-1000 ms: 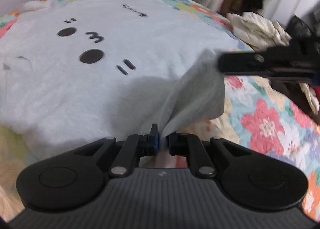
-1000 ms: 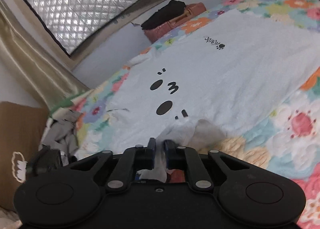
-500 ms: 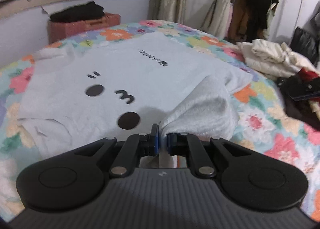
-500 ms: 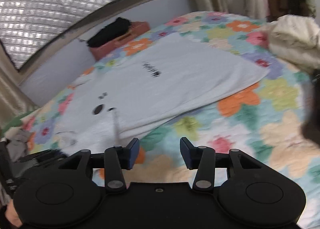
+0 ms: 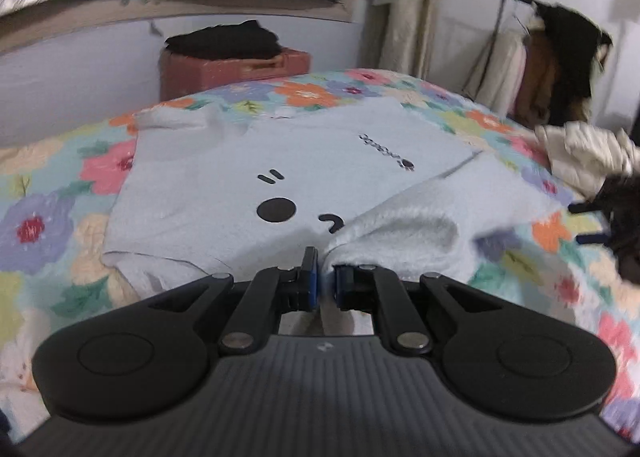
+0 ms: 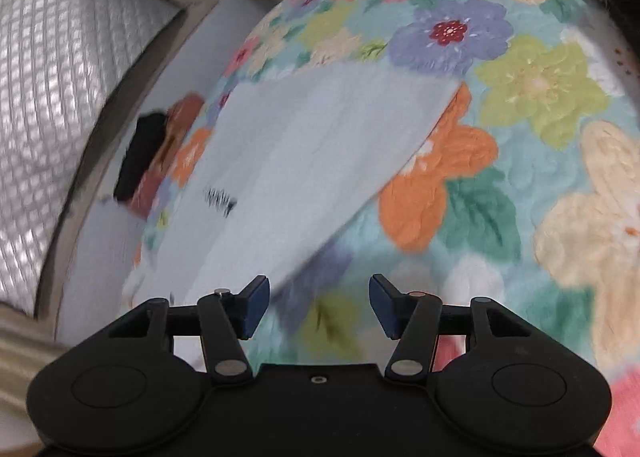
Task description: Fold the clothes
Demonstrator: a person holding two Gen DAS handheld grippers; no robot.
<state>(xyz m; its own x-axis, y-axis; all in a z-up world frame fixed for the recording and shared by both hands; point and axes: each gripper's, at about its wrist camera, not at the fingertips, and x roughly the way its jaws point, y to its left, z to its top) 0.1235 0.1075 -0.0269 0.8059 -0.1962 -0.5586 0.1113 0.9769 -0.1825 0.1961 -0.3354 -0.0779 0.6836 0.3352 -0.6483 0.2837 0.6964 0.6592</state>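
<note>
A pale grey sweatshirt with a black cartoon face print lies spread on a floral bedspread. My left gripper is shut on a fold of the sweatshirt, lifting its near right part over the body. My right gripper is open and empty above the bedspread, just right of the sweatshirt's edge. The right gripper also shows at the right edge of the left wrist view.
A red case with a black garment on top stands at the wall behind the bed. A pile of cream clothes lies at the bed's right side. A clothes rack with hanging garments stands at the back right.
My right gripper has let go of the sweatshirt, opened, and swung off to the right over the bedspread. My left gripper has carried its fold farther across the sweatshirt, covering part of the face print.
</note>
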